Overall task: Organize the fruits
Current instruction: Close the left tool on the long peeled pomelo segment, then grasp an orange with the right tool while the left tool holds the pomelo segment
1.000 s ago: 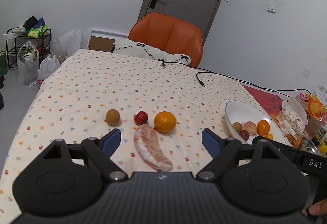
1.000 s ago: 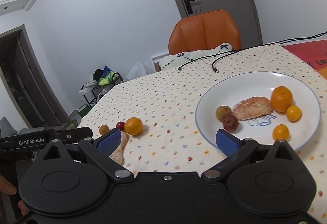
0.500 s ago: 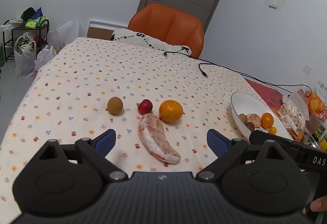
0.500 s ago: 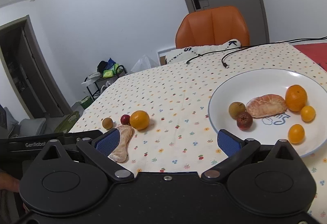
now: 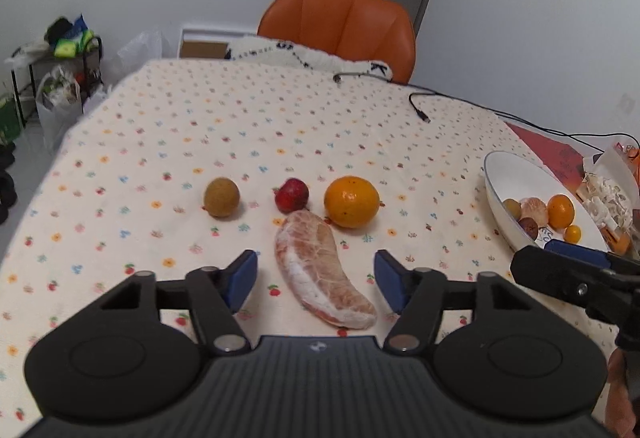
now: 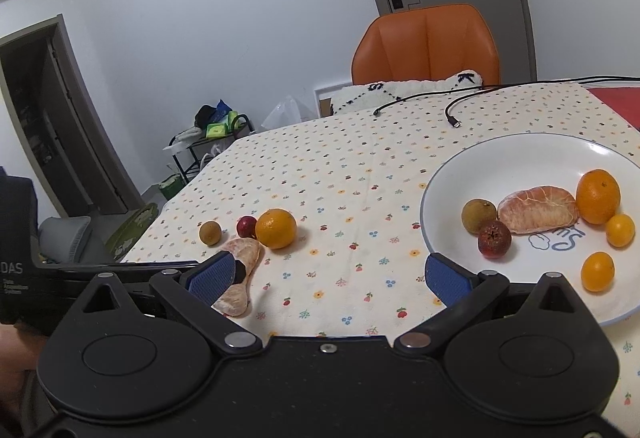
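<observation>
Now left tool (image 5: 316, 280) wide open, straddling pomelo segment (image 5: 322, 272), not touching.

Even, soft indoor light — fisheye-bent edges, faint shadows.

We see a matt cloth tablecloth (image 5: 168, 126) printed with small flowers, lying slightly rumpled. The plate (image 6: 520, 154) looks like glossy white glazed ceramic. The orange (image 5: 351, 201) has a dimpled, faintly shiny peel, while the peeled pomelo segment (image 5: 320, 270) shows a dull, fibrous, veined membrane. The left gripper (image 5: 312, 280) is matt black plastic with ribbed housing, blue textured pads (image 5: 242, 276) and metal pivot pins. The chair (image 5: 340, 22) appears smooth orange leather with a soft sheen.
</observation>
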